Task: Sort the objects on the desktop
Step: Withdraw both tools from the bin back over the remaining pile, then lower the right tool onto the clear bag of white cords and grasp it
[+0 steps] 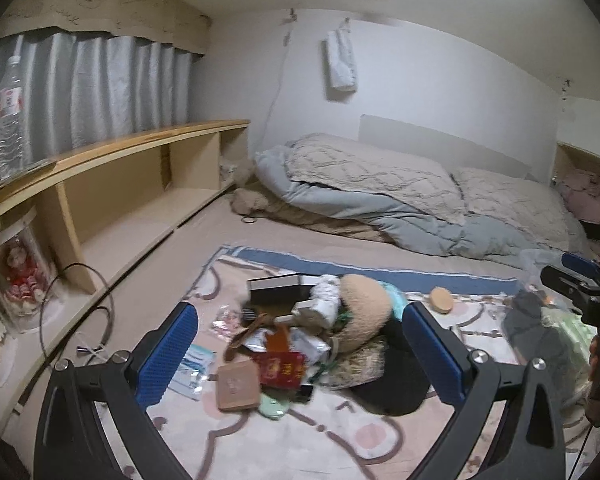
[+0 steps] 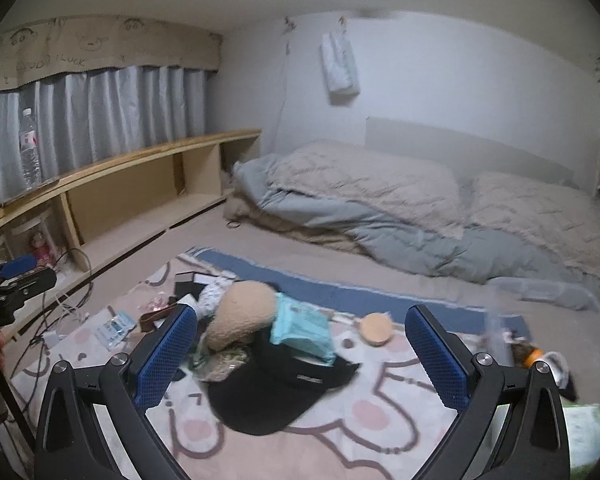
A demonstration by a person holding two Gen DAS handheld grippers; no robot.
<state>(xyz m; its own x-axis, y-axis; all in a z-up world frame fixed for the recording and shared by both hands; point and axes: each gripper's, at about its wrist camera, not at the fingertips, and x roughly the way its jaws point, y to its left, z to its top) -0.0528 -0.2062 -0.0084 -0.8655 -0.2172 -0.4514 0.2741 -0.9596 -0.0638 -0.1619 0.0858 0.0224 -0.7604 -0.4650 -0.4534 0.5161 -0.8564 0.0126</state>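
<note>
A heap of small objects lies on a pink patterned mat [image 1: 340,440]. In it are a tan plush [image 1: 364,308], a black box [image 1: 276,288], a red packet [image 1: 280,368], a brown card box [image 1: 238,386] and a black cap [image 1: 396,384]. My left gripper [image 1: 300,344] hovers open above the heap, holding nothing. In the right wrist view my right gripper [image 2: 300,348] is open and empty over the black cap [image 2: 276,392], a teal tissue pack [image 2: 304,328] and the plush [image 2: 240,312]. A round tan puff [image 2: 376,328] lies apart on the mat.
A wooden shelf [image 1: 112,184] runs along the left wall, with a water bottle [image 1: 10,116] on top and a doll jar [image 1: 20,272] inside. Cables [image 1: 76,312] trail beside the mat. A folded duvet [image 1: 380,192] lies behind. A green pack [image 2: 584,428] sits at right.
</note>
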